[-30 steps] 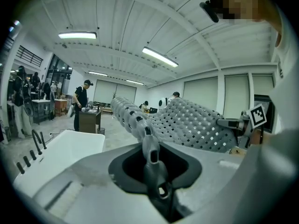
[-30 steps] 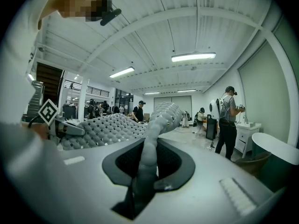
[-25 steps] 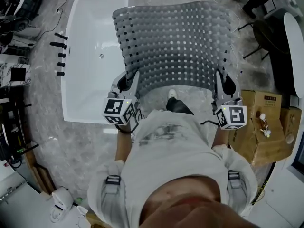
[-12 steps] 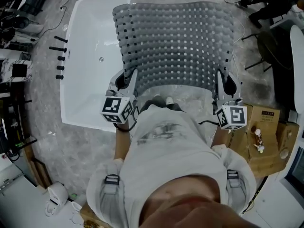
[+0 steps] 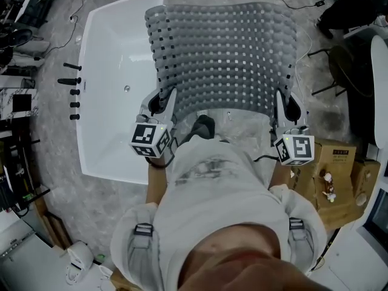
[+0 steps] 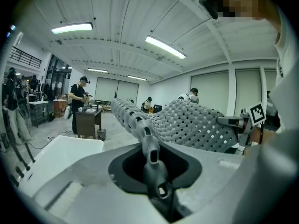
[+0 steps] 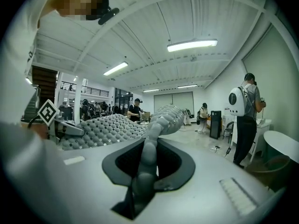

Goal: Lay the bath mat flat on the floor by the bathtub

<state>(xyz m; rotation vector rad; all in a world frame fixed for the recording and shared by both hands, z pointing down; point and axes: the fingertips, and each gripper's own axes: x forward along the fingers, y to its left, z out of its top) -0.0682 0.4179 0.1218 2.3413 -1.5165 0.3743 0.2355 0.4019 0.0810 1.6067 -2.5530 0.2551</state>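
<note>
Grey bath mat (image 5: 224, 53) held spread between both claws, beside the white bathtub (image 5: 112, 77)

The left claw (image 5: 161, 104) is clenched on the mat's near left corner and the right claw (image 5: 287, 107) on its near right corner. In each gripper view a fold of the perforated mat runs straight between the jaws. The mat stretches away from the person, raised above the marbled floor (image 5: 242, 119). From the head view its left edge overlaps the tub's right rim. Cardboard boxes (image 5: 339, 162) sit on the floor to the right, well clear of the mat.
</note>
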